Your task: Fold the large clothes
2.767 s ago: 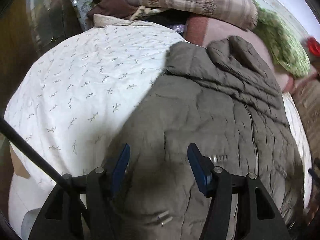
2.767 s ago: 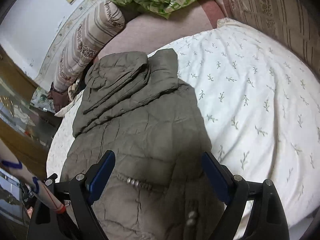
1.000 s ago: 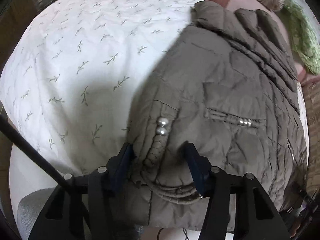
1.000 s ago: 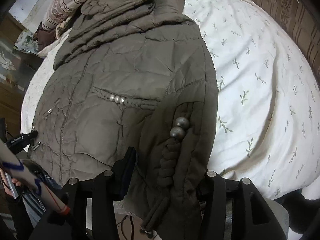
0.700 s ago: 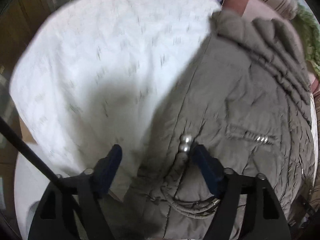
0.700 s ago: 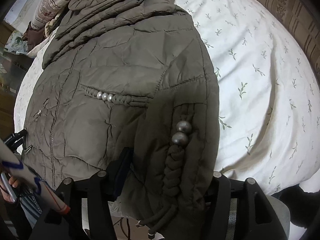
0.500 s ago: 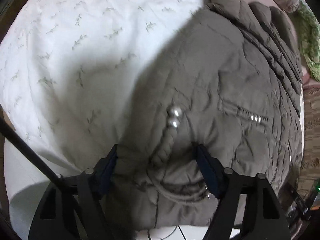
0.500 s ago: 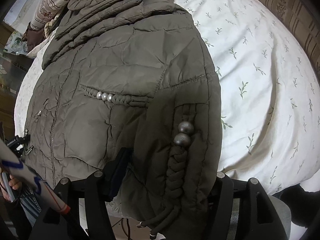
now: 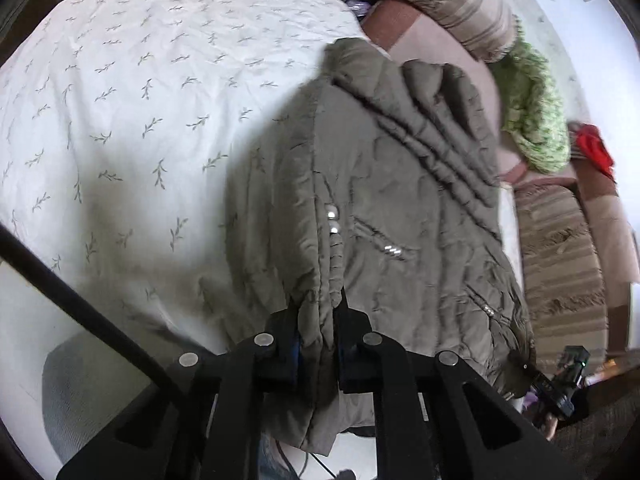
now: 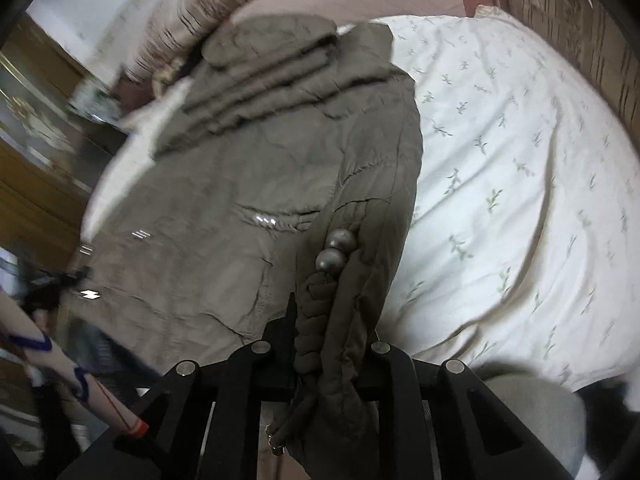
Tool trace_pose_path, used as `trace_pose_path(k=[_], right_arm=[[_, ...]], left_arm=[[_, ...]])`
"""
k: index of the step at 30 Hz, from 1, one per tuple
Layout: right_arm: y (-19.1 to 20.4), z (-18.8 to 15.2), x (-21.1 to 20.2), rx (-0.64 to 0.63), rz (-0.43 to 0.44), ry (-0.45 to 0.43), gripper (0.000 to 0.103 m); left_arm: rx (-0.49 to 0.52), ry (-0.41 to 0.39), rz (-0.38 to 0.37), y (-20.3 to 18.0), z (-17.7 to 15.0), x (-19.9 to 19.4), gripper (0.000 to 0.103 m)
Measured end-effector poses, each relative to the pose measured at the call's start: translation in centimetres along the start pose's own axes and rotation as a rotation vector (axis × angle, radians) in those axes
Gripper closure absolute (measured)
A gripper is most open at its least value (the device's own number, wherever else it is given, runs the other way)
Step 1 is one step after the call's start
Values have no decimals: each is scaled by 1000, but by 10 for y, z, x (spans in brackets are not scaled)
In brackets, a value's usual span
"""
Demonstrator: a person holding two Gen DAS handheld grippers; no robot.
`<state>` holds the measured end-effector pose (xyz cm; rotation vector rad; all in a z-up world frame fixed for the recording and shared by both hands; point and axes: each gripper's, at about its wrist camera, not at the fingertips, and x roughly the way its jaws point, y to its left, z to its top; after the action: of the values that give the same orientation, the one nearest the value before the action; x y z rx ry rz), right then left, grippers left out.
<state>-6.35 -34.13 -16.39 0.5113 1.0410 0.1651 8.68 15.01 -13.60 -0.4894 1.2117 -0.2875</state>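
An olive quilted jacket (image 9: pixel 400 184) lies lengthwise on a bed, its hood folded at the far end, and it also shows in the right wrist view (image 10: pixel 280 152). My left gripper (image 9: pixel 318 340) is shut on the jacket's near left hem, beside a braided cord with silver beads (image 9: pixel 334 232). My right gripper (image 10: pixel 330 344) is shut on the near right hem, with a braided cord and two silver beads (image 10: pixel 334 250) bunched between the jaws. Both near corners are lifted off the bed.
The jacket rests on a white sheet with a leaf print (image 9: pixel 120 120) (image 10: pixel 520 180). Striped pillows (image 9: pixel 452 4) and a green cushion (image 9: pixel 532 108) lie at the bed's head. A wooden cabinet (image 10: pixel 36 152) stands left in the right wrist view.
Both grippers have closed on the jacket's near hem, from wide open to shut, and the hem corners have risen. Both views are tilted up toward the head of the bed.
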Motion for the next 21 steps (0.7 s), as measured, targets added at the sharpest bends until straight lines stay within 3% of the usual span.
trace_pose_path(k=[4, 7, 12, 16, 21], right_arm=[[8, -2, -25, -20, 94, -36, 86], [8, 16, -39, -5, 171, -86, 86], [0, 81, -47, 29, 339, -149, 86], [-14, 146, -33, 125, 474, -171, 86], [-43, 234, 19, 233, 520, -172, 86]], left_arm=[[-18, -5, -89, -4, 10, -12, 92], [-44, -20, -180, -6, 24, -21, 92], [-95, -78, -358, -20, 96, -26, 92], [-139, -113, -390, -45, 164, -8, 92], [-239, -110, -361, -65, 244, 44, 91]])
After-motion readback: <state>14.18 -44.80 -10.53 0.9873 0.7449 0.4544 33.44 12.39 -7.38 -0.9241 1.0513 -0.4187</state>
